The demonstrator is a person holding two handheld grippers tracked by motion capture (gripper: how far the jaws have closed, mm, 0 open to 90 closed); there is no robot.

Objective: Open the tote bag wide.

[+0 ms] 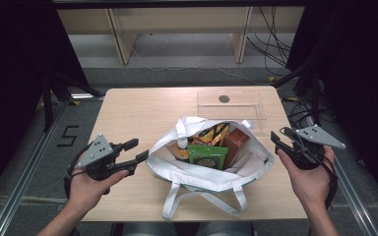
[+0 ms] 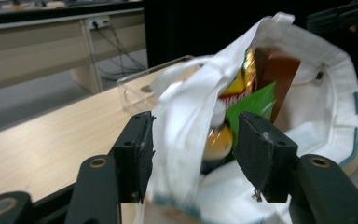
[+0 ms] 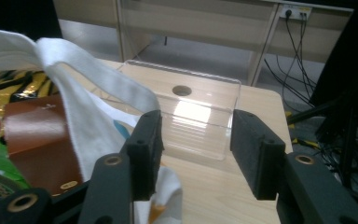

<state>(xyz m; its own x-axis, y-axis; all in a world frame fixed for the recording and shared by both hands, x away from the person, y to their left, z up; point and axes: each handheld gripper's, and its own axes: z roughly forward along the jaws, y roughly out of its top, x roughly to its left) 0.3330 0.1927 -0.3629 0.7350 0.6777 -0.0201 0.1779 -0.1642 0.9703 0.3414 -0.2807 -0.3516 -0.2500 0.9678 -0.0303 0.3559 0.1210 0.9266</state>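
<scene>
A white tote bag (image 1: 197,175) stands open at the middle of the wooden table (image 1: 138,113). Inside it are a green packet (image 1: 207,156), a brown box (image 1: 236,140), a yellow snack bag (image 1: 211,132) and a bottle (image 1: 181,148). My left gripper (image 1: 139,149) is at the bag's left rim. In the left gripper view its jaws (image 2: 193,149) stand apart with the blurred rim of the bag (image 2: 186,116) between them, not pinched. My right gripper (image 1: 278,135) hovers just right of the bag, open and holding nothing (image 3: 196,144).
A clear plastic box (image 1: 231,104) sits at the table's far right, behind the bag; it also appears past the jaws in the right gripper view (image 3: 191,116). The bag's handles (image 1: 202,204) hang toward the near edge. Cables lie on the floor beyond.
</scene>
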